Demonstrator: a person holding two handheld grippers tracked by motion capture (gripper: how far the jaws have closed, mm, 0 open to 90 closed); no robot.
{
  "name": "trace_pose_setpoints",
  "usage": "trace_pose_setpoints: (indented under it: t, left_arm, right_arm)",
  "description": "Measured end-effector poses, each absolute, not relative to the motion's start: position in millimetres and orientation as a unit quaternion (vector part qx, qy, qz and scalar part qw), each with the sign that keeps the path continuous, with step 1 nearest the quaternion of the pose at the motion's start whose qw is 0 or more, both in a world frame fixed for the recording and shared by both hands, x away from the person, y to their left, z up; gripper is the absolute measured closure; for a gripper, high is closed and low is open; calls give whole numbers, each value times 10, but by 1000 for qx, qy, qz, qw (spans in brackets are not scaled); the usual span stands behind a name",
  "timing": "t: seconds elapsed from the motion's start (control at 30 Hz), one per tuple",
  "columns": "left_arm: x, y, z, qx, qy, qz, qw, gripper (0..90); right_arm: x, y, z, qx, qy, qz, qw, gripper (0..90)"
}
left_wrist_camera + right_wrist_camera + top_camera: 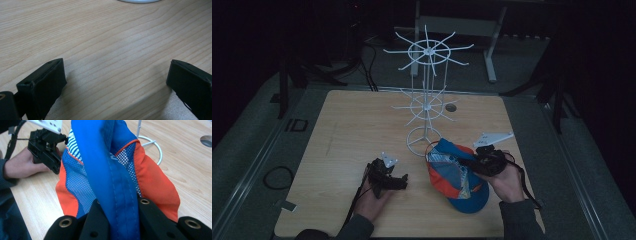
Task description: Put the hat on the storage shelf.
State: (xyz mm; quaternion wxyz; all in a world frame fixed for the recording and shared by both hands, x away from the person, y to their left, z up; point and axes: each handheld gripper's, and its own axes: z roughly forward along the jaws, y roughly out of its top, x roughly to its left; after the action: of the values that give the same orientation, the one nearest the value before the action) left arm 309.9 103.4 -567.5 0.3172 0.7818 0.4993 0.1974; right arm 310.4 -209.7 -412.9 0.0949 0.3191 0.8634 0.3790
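Note:
A blue and orange mesh cap (pixel 457 176) lies at the table's front right, its brim toward the front edge. My right gripper (pixel 472 162) is shut on the cap's blue band (pixel 117 202), which rises between its black jaws. To the cap's left, my left gripper (pixel 402 181) rests low over the bare wood, open, its two jaws wide apart with nothing between them (pixel 116 82). The left gripper (pixel 46 145) and its hand also appear beyond the cap in the right gripper view.
A white wire display stand (pixel 427 95) with two tiers of spoke hooks rises just behind the cap, its ring base (pixel 424 142) on the wooden table (pixel 352 130). A round cable hole (pixel 451 107) lies behind the stand. Dark floor surrounds the table.

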Motion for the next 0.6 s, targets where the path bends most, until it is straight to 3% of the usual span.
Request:
trace_pose_setpoints:
  t: [0.6]
  left_arm:
    - [3099, 1033, -5677, 781, 499, 198, 318, 26]
  right_arm:
    - [3079, -2208, -3972, 322, 848, 407, 103, 867]
